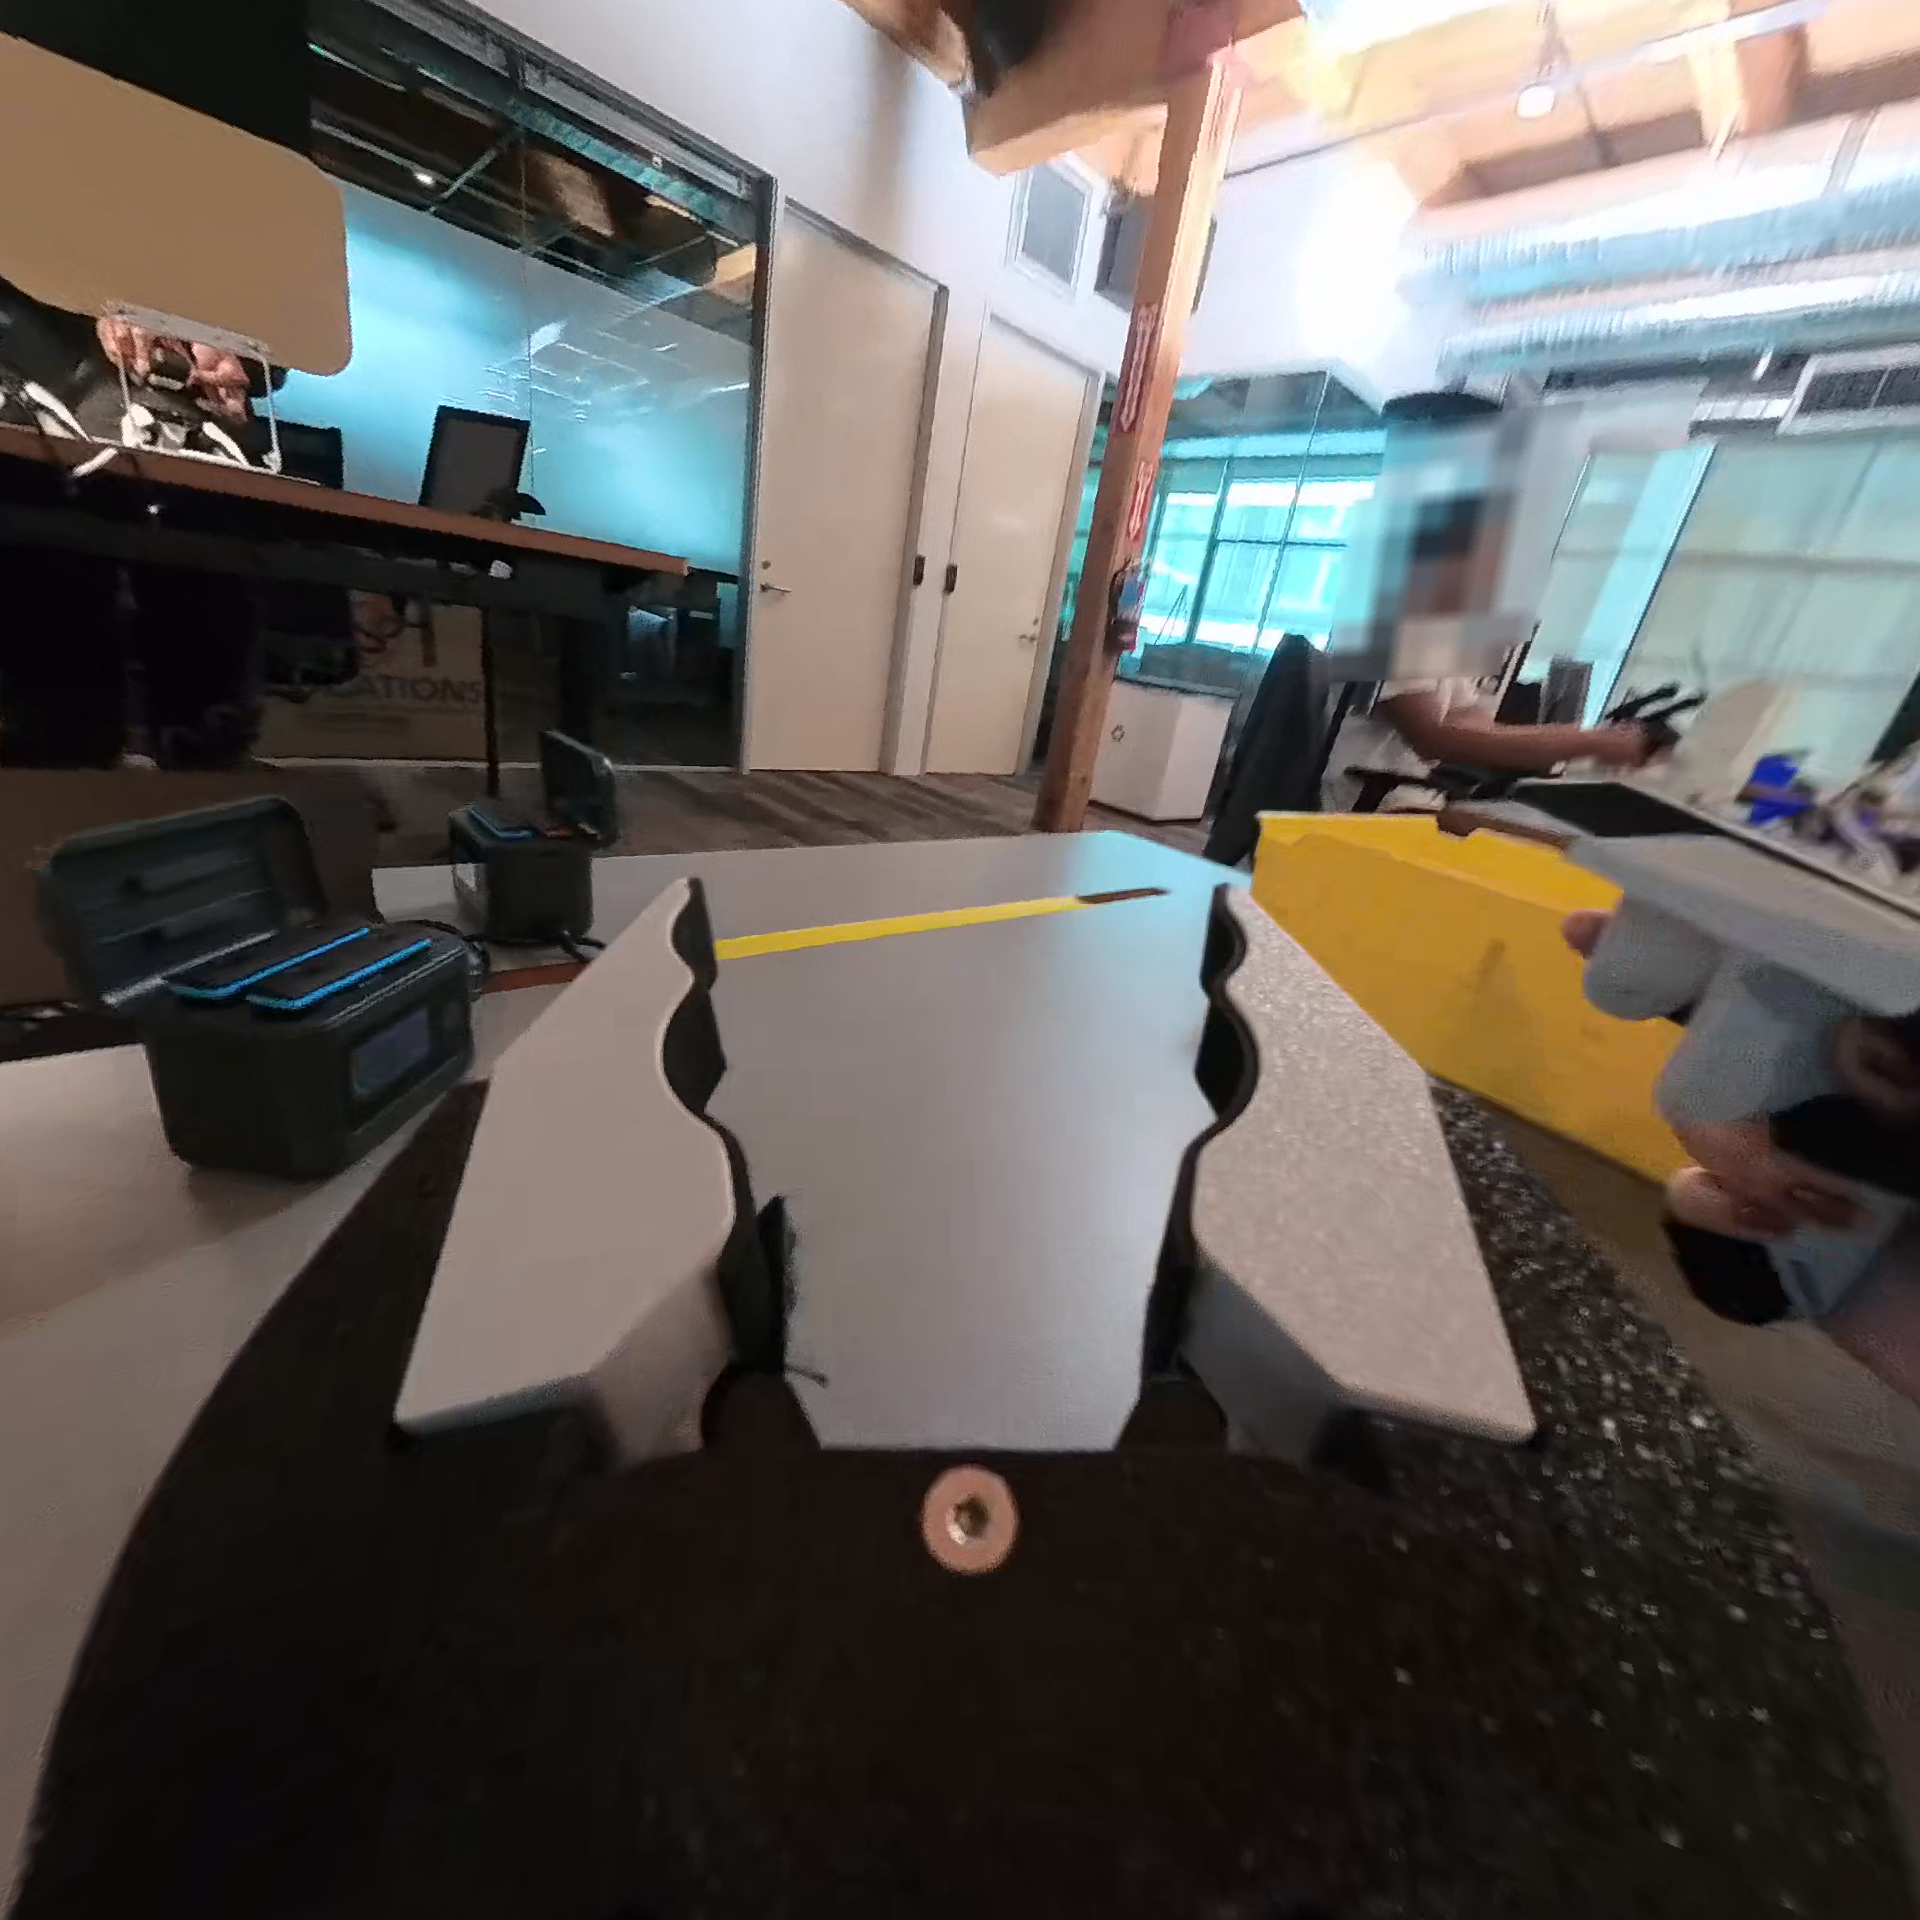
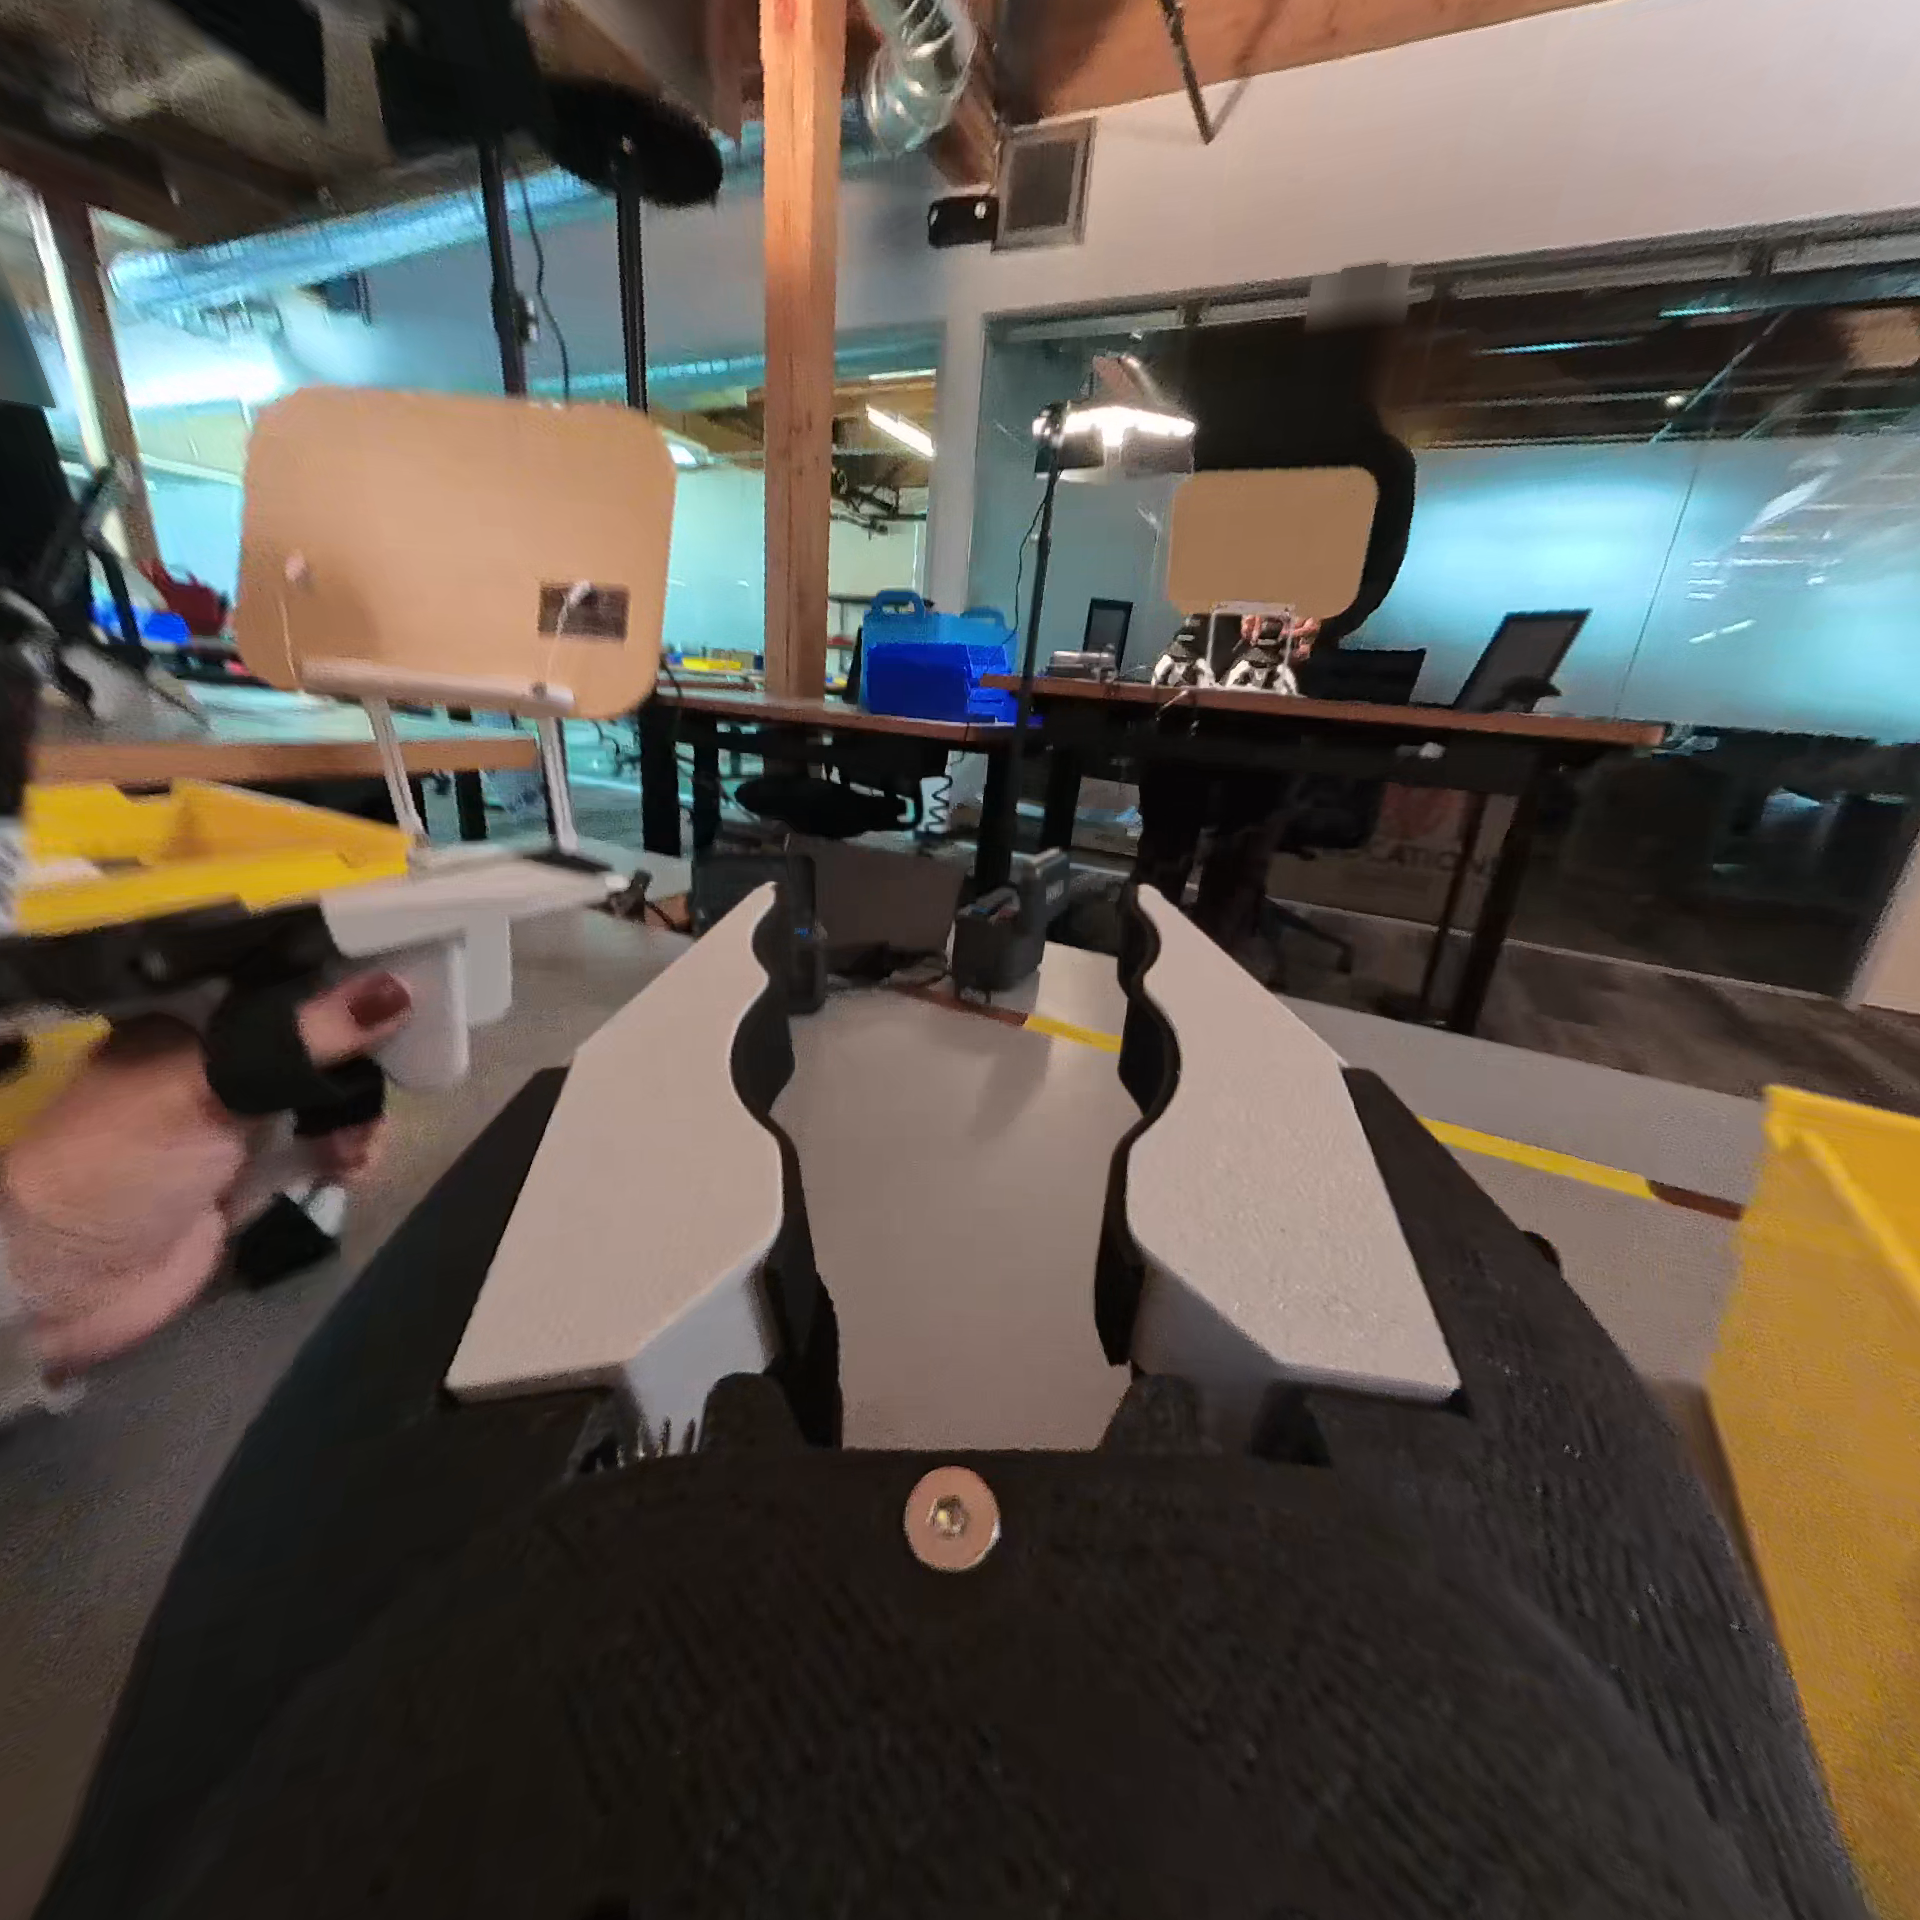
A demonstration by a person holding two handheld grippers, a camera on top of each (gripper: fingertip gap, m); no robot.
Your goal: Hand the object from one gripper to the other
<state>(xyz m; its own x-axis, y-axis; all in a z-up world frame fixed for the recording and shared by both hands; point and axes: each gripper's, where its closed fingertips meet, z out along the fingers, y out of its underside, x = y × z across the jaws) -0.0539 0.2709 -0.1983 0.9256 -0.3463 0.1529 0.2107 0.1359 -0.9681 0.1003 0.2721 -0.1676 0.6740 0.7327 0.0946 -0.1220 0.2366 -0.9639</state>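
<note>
Left gripper [image 1: 961, 1049] and right gripper [image 2: 951, 1070] jaws gaped empty above the grey desk [image 1: 935, 1143]; a yellow bin [image 2: 1829, 1455] stood cropped, the other gripper's hand [image 2: 135, 1226] blurred.

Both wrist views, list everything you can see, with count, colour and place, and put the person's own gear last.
table: one, grey, under both claws.
tape line: one, yellow, across the table.
bins: two, yellow; the second shows at far left of the right wrist view.
charger cases: two, dark with blue-edged packs, left on the table; the smaller farther back.
hand: one, holding the other claw's handle.
left claw: one, white fingers, open, empty.
right claw: one, white fingers, open, empty.
</note>
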